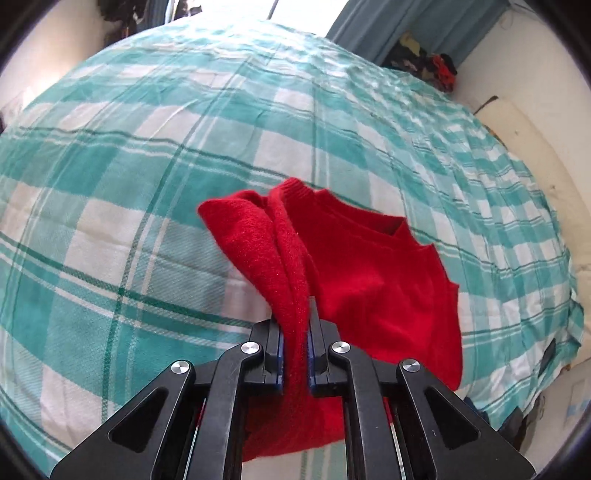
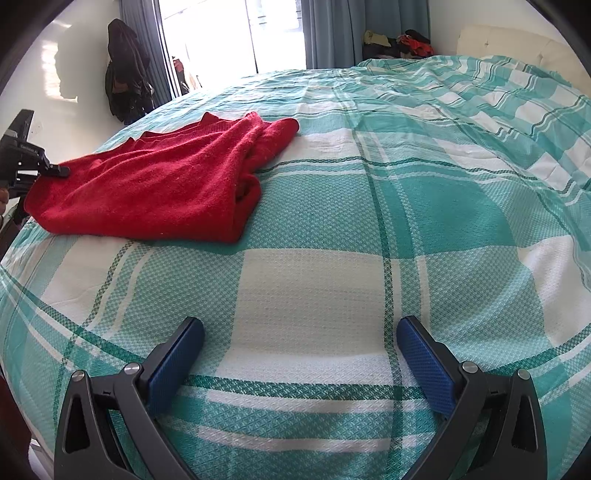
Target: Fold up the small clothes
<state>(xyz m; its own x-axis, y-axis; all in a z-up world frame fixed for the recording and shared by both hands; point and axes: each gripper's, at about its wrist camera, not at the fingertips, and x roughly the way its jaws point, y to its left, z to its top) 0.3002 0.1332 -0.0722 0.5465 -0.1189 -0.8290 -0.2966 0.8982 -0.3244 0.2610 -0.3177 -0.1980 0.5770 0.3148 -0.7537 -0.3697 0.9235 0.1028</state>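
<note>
Left gripper: jaws clamped on a bunched fold of the red sweater, fabric squeezed between the blue pads and running up out of them as a thick ridge toward the ribbed collar. Pointing forward and down over the bed, low above the cover. Also visible at the far left edge of the right wrist view, tip touching the sweater's edge.

Right gripper: jaws wide apart, nothing between them — only bedspread showing in the gap. Held low over the cover, aimed across the bed, well apart from the sweater, which lies ahead and to its left.

Sweater: resting on the bedspread near the left side of the bed, partly folded, one sleeve doubled over on top, neckline toward the window side. Nothing lying between the right gripper and the garment.

Surface: teal-and-white plaid cover with thin dark green lines, waffle weave, lightly creased toward the far right.

Room: bright window with grey-blue curtains, dark clothes hanging on the white wall at left, a pile of mixed clothes in the far corner, pale headboard at right.
</note>
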